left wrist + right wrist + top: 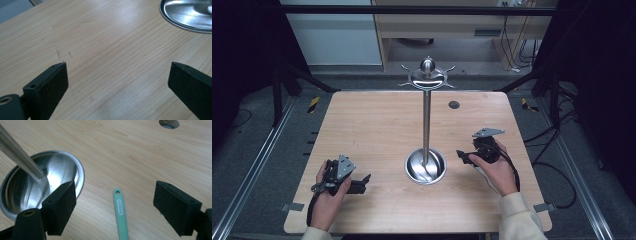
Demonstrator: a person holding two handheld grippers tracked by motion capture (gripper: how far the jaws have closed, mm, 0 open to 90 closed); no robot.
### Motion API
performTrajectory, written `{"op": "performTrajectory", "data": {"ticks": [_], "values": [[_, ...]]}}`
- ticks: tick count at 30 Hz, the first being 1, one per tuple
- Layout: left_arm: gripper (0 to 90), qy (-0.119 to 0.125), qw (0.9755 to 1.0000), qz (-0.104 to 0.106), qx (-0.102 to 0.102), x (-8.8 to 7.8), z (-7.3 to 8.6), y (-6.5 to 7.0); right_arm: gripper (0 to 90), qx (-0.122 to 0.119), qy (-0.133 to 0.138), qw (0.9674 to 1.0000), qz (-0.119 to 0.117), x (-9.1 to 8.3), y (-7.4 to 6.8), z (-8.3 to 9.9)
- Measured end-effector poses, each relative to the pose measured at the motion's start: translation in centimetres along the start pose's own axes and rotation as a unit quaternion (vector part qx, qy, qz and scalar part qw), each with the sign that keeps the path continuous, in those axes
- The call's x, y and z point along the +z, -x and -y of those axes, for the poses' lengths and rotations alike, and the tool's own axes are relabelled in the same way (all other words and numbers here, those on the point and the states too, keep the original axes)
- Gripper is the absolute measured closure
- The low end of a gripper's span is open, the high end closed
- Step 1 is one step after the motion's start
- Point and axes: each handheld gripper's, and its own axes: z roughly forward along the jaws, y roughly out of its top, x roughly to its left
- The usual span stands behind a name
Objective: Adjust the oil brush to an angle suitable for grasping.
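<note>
handle of a mint-green utensil (121, 214) lies flat on the wooden table (377, 130), seen in the right gripper view between the two black jaws of the right gripper (113, 205). the jaws stand wide apart and neither pad touches the handle, so the right gripper is released and grips nothing. the handle's end has a small hanging hole and points away from the camera; its other end runs off the bottom edge, so what kind of utensil it is cannot be told. just beside the handle, toward the table's middle, sits the round dish base (42, 182) of a steel stand (426, 125), whose pole rises to a ring of hooks (427, 77) at the top. in the high view the right hand (497, 170) holds its gripper close to the base's right side. the left gripper (117, 80) rests on the table at the left of the base, held by the left hand (328, 197); its jaws are also spread wide over bare wood, with the rim of the base at the upper right corner of its view. a small round hole (454, 104) marks the table's far side.
</note>
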Motion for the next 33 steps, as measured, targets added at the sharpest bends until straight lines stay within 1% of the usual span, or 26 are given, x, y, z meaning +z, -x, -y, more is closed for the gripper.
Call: {"op": "performTrajectory", "data": {"ticks": [1,4,5,6,10,11,12,15,16,19,20,21,22,23,24,25,26,27,30,33], "values": [[2.4,0.003,1.0000,0.000,-0.003,0.1,0.0,0.0,19.7,-0.003,-0.006,1.0000,0.001,0.2,-0.1,0.1],[2.5,0.002,1.0000,0.001,-0.002,0.0,0.0,0.0,22.3,-0.021,-0.027,0.9994,0.007,0.6,-0.4,0.3],[2.5,0.002,1.0000,0.001,-0.002,0.0,0.0,0.0,22.3,-0.021,-0.027,0.9994,0.007,0.6,-0.4,0.3],[2.5,0.001,1.0000,0.000,0.000,0.0,0.0,0.0,26.3,-0.029,-0.038,0.9988,0.008,0.9,-0.7,0.4],[2.5,-0.001,1.0000,0.000,0.002,0.0,0.0,0.0,35.2,-0.045,-0.046,0.9979,0.003,1.0,-1.1,0.4],[2.5,-0.001,1.0000,0.000,0.002,0.0,0.0,0.0,35.2,-0.045,-0.046,0.9979,0.003,1.0,-1.1,0.4],[2.4,-0.001,1.0000,0.000,0.002,0.0,0.0,0.0,40.8,-0.056,-0.047,0.9973,-0.002,1.1,-1.3,0.5],[2.5,0.000,1.0000,0.000,0.001,0.0,0.0,0.0,52.0,-0.075,-0.055,0.9956,-0.015,1.2,-1.7,0.6],[2.5,0.000,1.0000,0.000,0.002,0.0,0.0,0.0,52.0,-0.075,-0.055,0.9956,-0.015,1.2,-1.7,0.6],[2.4,0.000,1.0000,0.001,0.002,0.0,0.0,0.0,63.1,-0.093,-0.068,0.9930,-0.027,1.4,-2.3,0.8],[2.5,0.000,1.0000,0.001,0.002,0.1,0.0,0.1,71.2,-0.102,-0.074,0.9915,-0.029,1.7,-2.6,0.8],[2.5,0.000,1.0000,0.001,0.002,0.1,0.0,0.1,71.2,-0.102,-0.074,0.9915,-0.029,1.7,-2.6,0.8],[2.5,0.000,1.0000,0.001,0.002,0.1,0.0,0.1,74.4,-0.103,-0.080,0.9911,-0.028,1.8,-2.7,0.9],[2.5,0.000,1.0000,0.001,0.003,0.1,0.0,0.1,80.3,-0.106,-0.084,0.9906,-0.024,2.0,-2.7,0.9],[2.5,0.000,1.0000,0.001,0.004,0.1,-0.1,0.1,82.8,-0.103,-0.086,0.9906,-0.023,2.0,-2.7,0.9],[2.4,0.000,1.0000,0.001,0.004,0.1,-0.1,0.1,82.8,-0.103,-0.086,0.9906,-0.023,2.0,-2.7,0.9],[2.4,-0.001,1.0000,0.001,0.004,0.1,-0.1,0.1,87.1,-0.100,-0.090,0.9908,-0.016,2.1,-2.5,1.0],[2.4,-0.001,1.0000,0.003,0.005,0.1,-0.1,0.1,88.6,-0.097,-0.093,0.9908,-0.013,2.1,-2.4,1.0],[2.5,0.000,1.0000,0.002,0.004,0.1,-0.1,0.2,90.0,-0.088,-0.090,0.9920,-0.008,2.2,-2.0,1.1],[2.5,-0.001,1.0000,0.002,0.004,0.1,-0.1,0.2,90.0,-0.079,-0.099,0.9919,-0.002,2.4,-1.6,1.4]]}}
